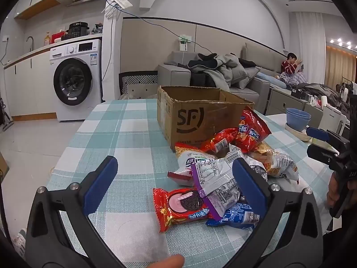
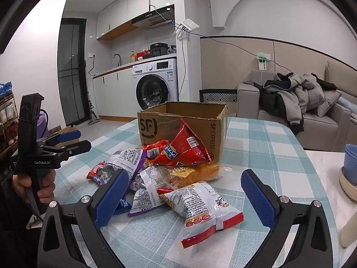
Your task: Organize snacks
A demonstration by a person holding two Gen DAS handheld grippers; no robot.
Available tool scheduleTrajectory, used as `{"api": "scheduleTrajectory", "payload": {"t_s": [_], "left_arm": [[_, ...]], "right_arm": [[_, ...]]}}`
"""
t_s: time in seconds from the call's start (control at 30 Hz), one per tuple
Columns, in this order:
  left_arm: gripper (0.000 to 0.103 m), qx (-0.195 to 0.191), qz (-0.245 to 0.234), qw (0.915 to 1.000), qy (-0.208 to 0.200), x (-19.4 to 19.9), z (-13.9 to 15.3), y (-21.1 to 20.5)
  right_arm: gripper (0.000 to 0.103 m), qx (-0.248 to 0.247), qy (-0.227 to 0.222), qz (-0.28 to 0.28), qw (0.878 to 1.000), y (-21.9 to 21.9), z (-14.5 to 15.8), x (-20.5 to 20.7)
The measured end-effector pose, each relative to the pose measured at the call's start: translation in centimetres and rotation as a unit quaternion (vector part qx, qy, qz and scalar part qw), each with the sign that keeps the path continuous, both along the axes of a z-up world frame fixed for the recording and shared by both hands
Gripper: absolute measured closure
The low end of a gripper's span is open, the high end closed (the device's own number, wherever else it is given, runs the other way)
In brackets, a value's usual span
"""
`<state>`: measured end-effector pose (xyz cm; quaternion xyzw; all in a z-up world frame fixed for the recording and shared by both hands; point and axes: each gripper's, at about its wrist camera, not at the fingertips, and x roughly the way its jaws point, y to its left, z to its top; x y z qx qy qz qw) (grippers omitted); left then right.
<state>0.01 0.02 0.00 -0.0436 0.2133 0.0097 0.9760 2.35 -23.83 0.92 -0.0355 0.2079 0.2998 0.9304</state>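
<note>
Left wrist view: the left hand-held gripper [image 1: 176, 184] hovers with pads apart and empty above the snacks [image 1: 223, 172], which lie heaped on the counter [image 1: 116, 138] against the front of the open box [image 1: 191, 114], the cookie pack [image 1: 180, 205] nearest. Right wrist view: the right hand-held gripper [image 2: 185, 197] is likewise spread wide and empty over the noodle pack [image 2: 205, 205], with a red bag [image 2: 189, 147] leaning on the box wall; judged from this, no packet appears sorted yet and the whole pile remains to be moved

Bare cloth [image 1: 116, 134] from 9 to 12 o'clock; snacks [image 1: 223, 174] heaped at 1, box [image 1: 191, 114] behind, probably touching.
</note>
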Motion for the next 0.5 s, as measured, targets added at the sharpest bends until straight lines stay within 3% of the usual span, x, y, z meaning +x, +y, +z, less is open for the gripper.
{"api": "scheduleTrajectory", "payload": {"t_s": [0.5], "left_arm": [[0.001,0.008,-0.001,1.0000,-0.004,-0.03,0.01,-0.05]], "right_arm": [[0.000,-0.004,-0.002,0.001,1.000,0.33,-0.05,-0.01]]}}
